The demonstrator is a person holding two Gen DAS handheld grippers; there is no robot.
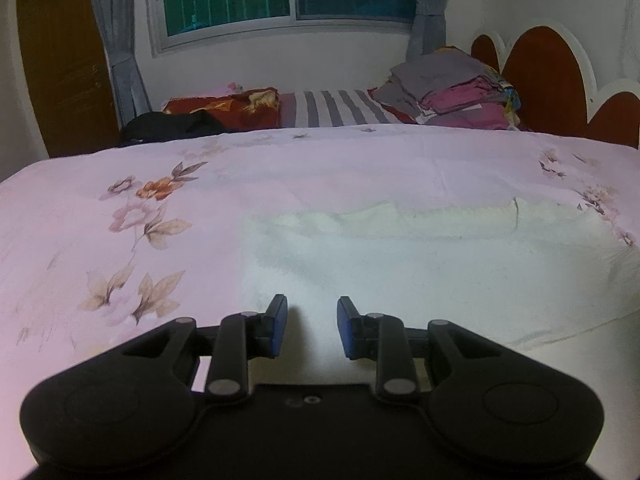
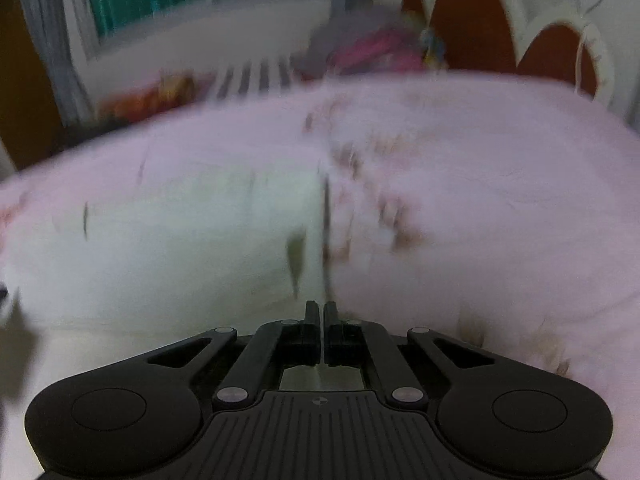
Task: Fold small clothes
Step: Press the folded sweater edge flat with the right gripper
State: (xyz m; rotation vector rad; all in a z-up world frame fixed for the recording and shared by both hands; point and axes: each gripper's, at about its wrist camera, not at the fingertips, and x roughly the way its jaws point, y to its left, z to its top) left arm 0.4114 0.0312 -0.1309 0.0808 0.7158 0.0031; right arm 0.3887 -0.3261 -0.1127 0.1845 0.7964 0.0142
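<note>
Both grippers tilt down over a white fluffy cloth (image 1: pixel 420 272) on the pink floral sheet (image 1: pixel 120 208). The left gripper (image 1: pixel 312 322) stands narrowly parted and empty. The right gripper (image 2: pixel 321 316) is closed, seemingly pinching nothing, though blur hides detail.

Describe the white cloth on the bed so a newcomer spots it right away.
Start at the bed with the pink floral sheet. The white cloth lies flat on its near part, just ahead of the left gripper. It is plain white and fluffy, unlike the colourful clothes pile by the headboard.
</note>
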